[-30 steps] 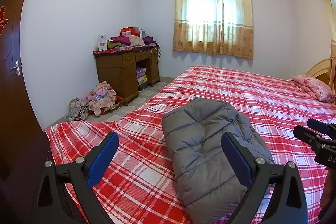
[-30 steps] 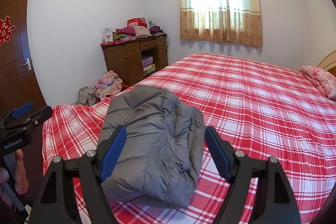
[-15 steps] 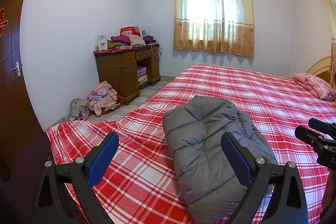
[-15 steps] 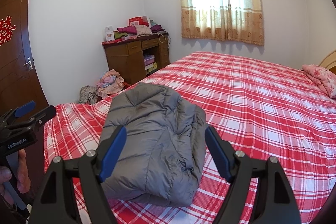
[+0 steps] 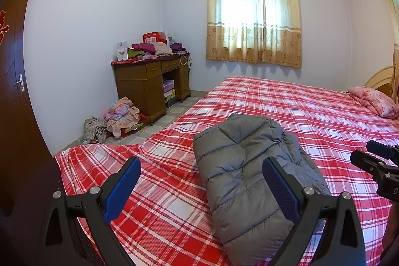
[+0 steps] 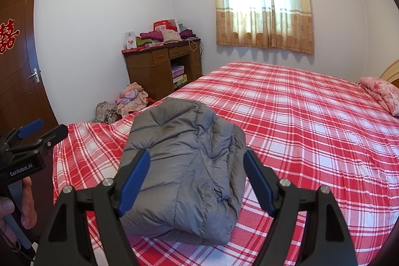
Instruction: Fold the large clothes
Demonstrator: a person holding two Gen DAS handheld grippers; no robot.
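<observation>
Nothing has moved: our left claw (image 5: 199,181) and right claw (image 6: 197,178) gape wide, empty, above the folded grey quilted puffer jacket (image 6: 184,166) on the red plaid bed (image 6: 311,131).

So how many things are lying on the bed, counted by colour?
Grey: 1, the jacket
Pink: 1, the pillow
Total: 2, both lying on the red plaid bed

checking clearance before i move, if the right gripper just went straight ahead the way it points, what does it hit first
Most likely the folded grey puffer jacket. The right gripper is open and angled down at it, the jacket filling the gap between the blue pads. Depth is unclear, but nothing lies in front of it on the plaid bed.
</observation>
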